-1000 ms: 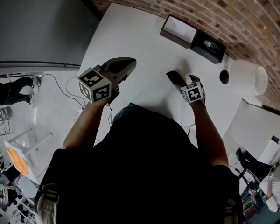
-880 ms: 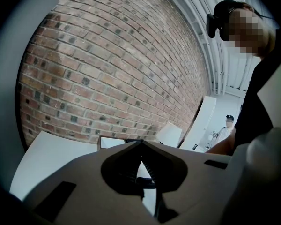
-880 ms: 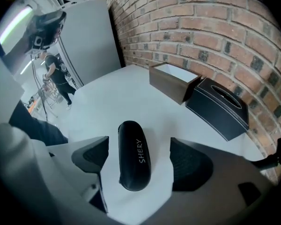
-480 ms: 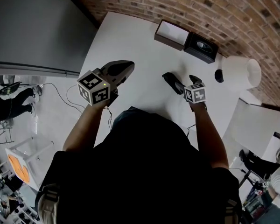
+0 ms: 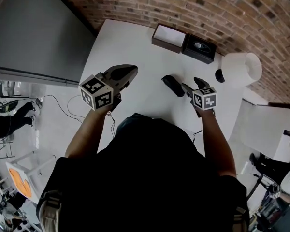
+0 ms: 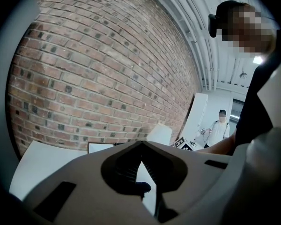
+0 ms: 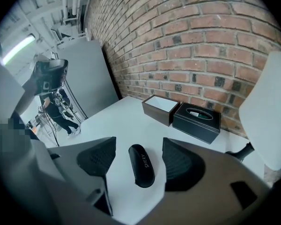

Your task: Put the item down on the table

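Note:
A black glasses case (image 7: 141,165) lies flat on the white table (image 5: 135,42). In the right gripper view it sits between the two ribbed pads (image 7: 99,156) with a gap on each side. My right gripper (image 5: 193,84) is closing, and its pads do not touch the case (image 5: 172,85), which in the head view lies just ahead and left of the jaws. My left gripper (image 5: 130,71) hovers over the table's left part, its jaws meeting at the tips (image 6: 140,146) with nothing held.
At the table's far edge by the brick wall stand an open box with a white lining (image 5: 168,36) and a black box (image 5: 199,48). A white shade-like object (image 5: 241,69) and a small black piece (image 5: 219,75) sit far right. A grey panel (image 5: 34,33) stands left.
The right gripper's jaws have narrowed from wide apart, and the case now lies apart from them on the table. The left gripper has hardly moved. The head view has tilted.

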Tool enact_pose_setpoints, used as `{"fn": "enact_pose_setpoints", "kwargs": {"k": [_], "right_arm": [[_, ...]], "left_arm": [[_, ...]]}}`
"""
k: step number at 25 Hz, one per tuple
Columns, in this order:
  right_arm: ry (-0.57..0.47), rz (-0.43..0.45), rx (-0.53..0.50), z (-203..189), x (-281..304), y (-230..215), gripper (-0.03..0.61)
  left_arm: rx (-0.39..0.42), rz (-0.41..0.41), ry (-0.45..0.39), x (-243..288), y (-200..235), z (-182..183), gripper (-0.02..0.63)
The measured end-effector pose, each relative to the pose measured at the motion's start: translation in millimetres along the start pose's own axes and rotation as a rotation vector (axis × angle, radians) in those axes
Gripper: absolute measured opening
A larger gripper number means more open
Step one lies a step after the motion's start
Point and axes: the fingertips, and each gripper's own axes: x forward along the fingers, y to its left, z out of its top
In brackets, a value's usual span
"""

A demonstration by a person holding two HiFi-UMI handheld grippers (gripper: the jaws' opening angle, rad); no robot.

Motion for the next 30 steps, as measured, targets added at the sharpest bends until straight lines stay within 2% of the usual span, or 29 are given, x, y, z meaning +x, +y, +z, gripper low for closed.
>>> {"fn": "enact_pose_setpoints", "kwargs": {"k": [14,30], "right_arm": [[-0.194,0.004,-0.006,34,-101,11,0.272],[-0.32,-0.066,0.011,30,-180,8,0.206]], "left_arm": [[0.051,-0.053,0.011,16,-50,2,0.017],[0.086,-0.112,0.034,33,-96,2,0.017]]}}
